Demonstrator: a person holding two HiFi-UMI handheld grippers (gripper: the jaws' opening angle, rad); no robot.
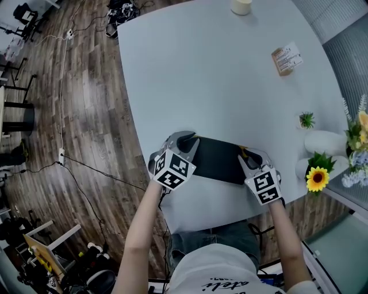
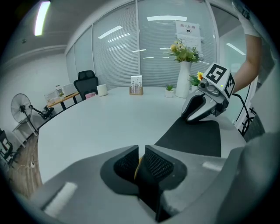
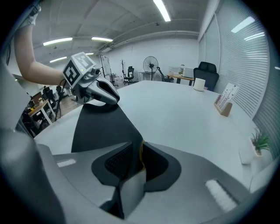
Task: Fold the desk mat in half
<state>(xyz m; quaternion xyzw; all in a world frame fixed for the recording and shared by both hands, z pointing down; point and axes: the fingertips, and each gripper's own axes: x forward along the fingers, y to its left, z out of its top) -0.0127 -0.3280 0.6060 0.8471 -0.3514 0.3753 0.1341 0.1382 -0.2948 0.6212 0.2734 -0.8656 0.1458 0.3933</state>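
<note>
fingers (image 2: 159,165) of the left gripper (image 2: 141,162) pinched nearly together on a corner of the desk mat (image 1: 221,161). a thin yellow line shows at the gripped edge between the ribbed pads. the right gripper (image 3: 139,159) reads the same. its fingers (image 3: 117,161) are closed to a narrow slot, with the dark mat rising into it and a yellow sliver at the seam.

all places taken from the table (image 1: 218,86):
- the mat lies as a dark band along the table's near edge, just in front of us. the left gripper holds its left end and the right gripper its right end.
- the mat's far long edge lies flat on the table top. we cannot tell how close its near long edge runs to the table's rim.
- between the mat and the table's far edge we note a wide bare white stretch.
- at the table's far edge stands a pale cylinder (image 1: 241,6).
- toward the table's far right sits a small card stand (image 1: 286,58), well apart from the mat.
- the table's right edge is crowded. a small potted plant (image 1: 306,120), a white vase (image 1: 325,142) and a sunflower (image 1: 317,179) stand near the right gripper.
- past the table's left edge there is wood floor (image 1: 69,115) with cables trailing across it.
</note>
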